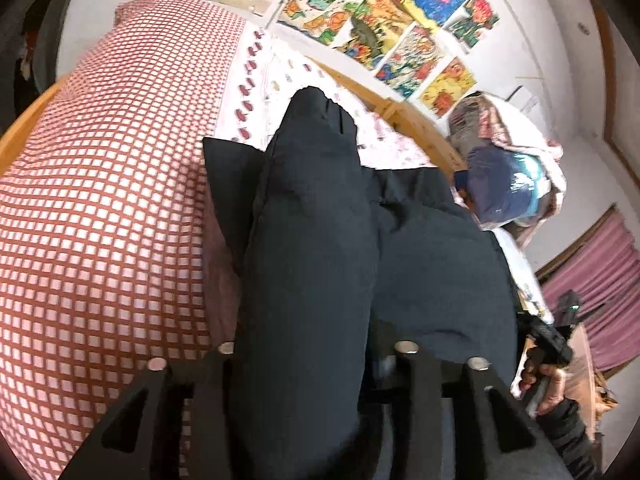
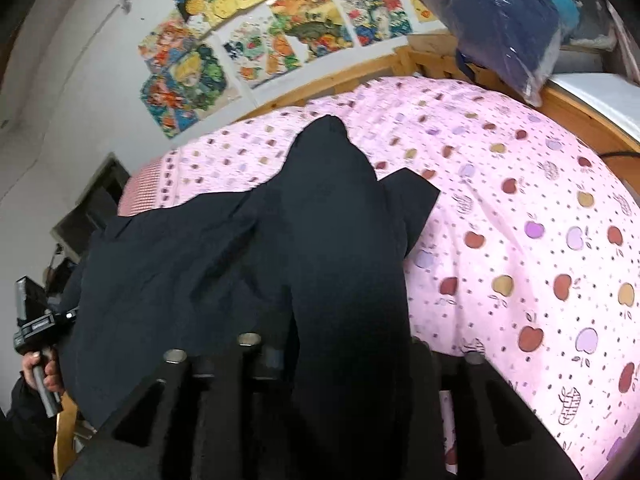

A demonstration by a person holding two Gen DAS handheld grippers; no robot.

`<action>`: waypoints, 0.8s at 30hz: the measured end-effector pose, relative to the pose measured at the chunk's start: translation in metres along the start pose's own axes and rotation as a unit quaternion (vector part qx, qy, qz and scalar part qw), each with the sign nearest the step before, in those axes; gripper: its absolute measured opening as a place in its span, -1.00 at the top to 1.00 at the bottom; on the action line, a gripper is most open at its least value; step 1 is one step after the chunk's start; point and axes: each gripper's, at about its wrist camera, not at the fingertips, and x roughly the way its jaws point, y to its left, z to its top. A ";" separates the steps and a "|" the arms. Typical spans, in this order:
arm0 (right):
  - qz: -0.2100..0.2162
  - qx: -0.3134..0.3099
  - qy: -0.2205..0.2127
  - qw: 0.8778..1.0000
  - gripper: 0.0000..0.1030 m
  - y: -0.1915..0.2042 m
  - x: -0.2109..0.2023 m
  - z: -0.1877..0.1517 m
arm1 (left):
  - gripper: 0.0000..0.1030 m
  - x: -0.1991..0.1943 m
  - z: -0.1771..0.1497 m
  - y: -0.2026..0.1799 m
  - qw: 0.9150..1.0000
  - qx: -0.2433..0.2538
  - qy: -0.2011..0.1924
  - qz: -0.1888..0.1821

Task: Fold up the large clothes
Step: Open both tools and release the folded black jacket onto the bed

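Dark garment (image 1: 320, 248) spread on your bed, over pink apple-print sheet (image 2: 520, 208), next to red checked cover (image 1: 100, 200). Fabric fold runs up between left gripper (image 1: 316, 350) jaws, same with right gripper (image 2: 340, 344). Can't tell whether either's actually pinching cloth.

Bed with a wooden frame (image 2: 416, 60), covered by a pink sheet printed with apples (image 2: 520, 208). Red-and-white checked quilt (image 1: 104, 184) lies at one end, touching the sheet. Colourful children's drawings (image 2: 256, 36) are stuck in rows on the white wall (image 2: 80, 60) above the bed. Plastic-wrapped bundle of blue fabric (image 2: 504, 20) sits at the frame's corner. Pink curtain (image 1: 600, 280) hangs at the far right.
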 end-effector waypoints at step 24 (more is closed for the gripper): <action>-0.091 -0.078 -0.087 0.989 -0.81 0.033 -0.056 0.004 | -1.00 -0.059 -0.012 -0.050 0.967 0.073 -0.147 0.195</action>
